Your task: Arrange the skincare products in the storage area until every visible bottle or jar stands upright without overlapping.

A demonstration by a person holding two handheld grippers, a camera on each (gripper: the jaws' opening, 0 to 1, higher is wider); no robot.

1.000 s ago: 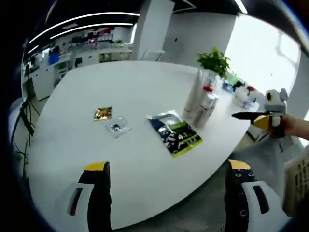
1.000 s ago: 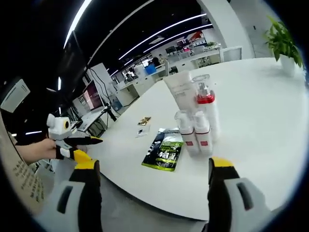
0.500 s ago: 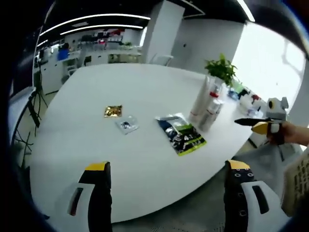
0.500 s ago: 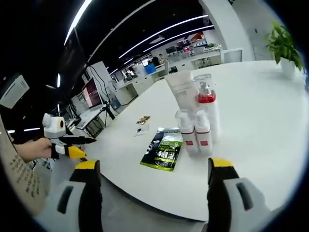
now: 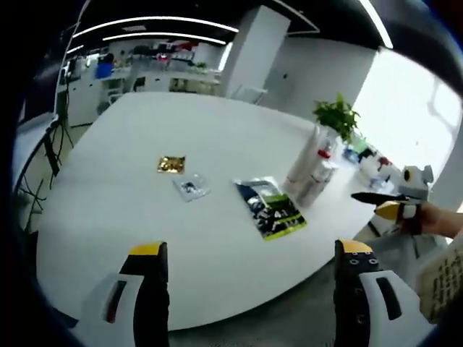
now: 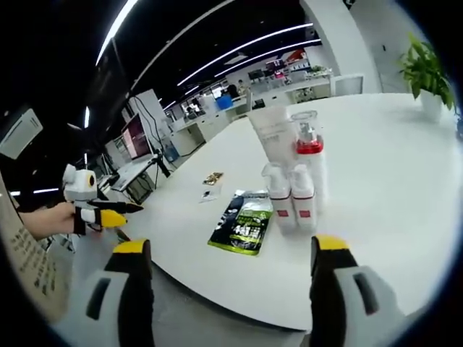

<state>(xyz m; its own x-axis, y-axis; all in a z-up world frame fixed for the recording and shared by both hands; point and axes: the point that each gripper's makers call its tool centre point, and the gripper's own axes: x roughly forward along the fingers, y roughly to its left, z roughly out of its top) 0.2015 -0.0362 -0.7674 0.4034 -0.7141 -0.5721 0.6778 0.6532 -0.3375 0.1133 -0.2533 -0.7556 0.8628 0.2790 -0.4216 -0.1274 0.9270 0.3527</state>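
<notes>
A: Where's the skincare cluster [image 6: 293,177] sitting?

B: On the white table [image 6: 376,166], all upright, touching, green pouch [image 6: 242,223] flat just beside. Straight ahead of my right gripper [image 6: 224,254], between its jaws.

A: Left?

B: Left gripper [image 5: 246,254] sees the bottles well off to its right. Right one's nearer, I'd go with that. Both spread wide, holding nothing.
</notes>
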